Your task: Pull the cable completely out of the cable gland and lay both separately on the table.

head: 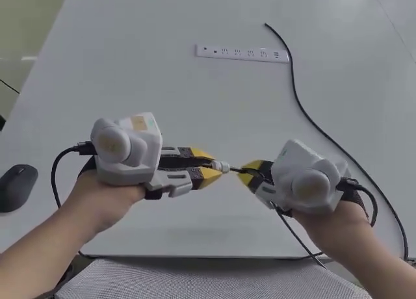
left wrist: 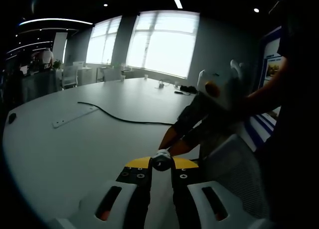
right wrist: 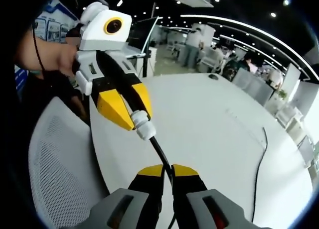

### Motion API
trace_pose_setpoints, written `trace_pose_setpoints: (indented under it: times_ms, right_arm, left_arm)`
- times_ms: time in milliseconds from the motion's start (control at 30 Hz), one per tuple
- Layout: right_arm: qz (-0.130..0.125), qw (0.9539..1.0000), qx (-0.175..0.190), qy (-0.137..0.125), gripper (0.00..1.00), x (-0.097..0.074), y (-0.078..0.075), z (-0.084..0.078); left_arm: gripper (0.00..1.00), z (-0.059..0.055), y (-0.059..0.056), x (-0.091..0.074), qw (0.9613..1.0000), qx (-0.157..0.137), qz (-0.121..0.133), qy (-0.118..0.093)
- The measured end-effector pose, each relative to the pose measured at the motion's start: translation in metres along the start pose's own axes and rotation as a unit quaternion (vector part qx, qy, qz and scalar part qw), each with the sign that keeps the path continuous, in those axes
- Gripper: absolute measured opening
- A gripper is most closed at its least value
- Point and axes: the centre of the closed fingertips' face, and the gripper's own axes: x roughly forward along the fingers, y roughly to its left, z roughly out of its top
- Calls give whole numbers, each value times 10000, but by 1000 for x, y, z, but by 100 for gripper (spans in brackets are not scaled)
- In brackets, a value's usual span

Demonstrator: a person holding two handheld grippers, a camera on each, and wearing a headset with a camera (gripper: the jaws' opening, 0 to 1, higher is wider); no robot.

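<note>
Hands come first: the left hand (head: 97,201) and the right hand (head: 338,231) each wrap a housing, held in the air over the near edge of the counter (head: 195,97) and above a mesh chair (head: 195,279). Between them the left claw (head: 213,169) is clamped on the pale cable gland (head: 221,166), whose nose sticks out past the yellow tips toward the other side. The right claw (head: 249,171) is clamped on the black cable (right wrist: 160,153), just beside where it leaves the gland. The cable is not yet out; only a short bare run shows between the two claws, so the pull looks to be at its start. To do it well, I would draw the claws apart along the gland's own axis, without bending the cable sideways at the mouth, where it could bind on the seal. With the grip so near the gland, one stroke may not clear the whole length, and a fresh grip closer in may be needed. How much cable lies behind the gland inside the left claw cannot be told. Once free, each piece wants its own bare patch of counter, well short of the power strip (head: 242,53).
</note>
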Motion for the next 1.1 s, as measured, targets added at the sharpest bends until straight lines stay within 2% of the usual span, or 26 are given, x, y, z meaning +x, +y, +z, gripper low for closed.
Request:
trace_pose_setpoints:
  times_ms: [100, 267, 500, 700, 1100]
  right_arm:
    - [-52, 9996, 282, 64, 0, 0, -4, -8]
    - [-93, 9983, 551, 138, 0, -2, -8, -18]
    - [-178, 9965, 783, 239, 0, -3, -13, -31]
    - [-247, 9965, 720, 338, 0, -5, -17, -39]
    - [-322, 9964, 689, 382, 0, -8, -25, -40]
  left_arm:
    - [15, 1, 1, 0, 10000, 1, 10, -3]
    - [15, 0, 1, 0, 10000, -15, 19, -10]
    - [15, 0, 1, 1, 10000, -16, 25, -5]
    - [15, -1, 4, 0, 10000, -21, 72, -10]
    - [15, -6, 4, 2, 10000, -53, 62, -9]
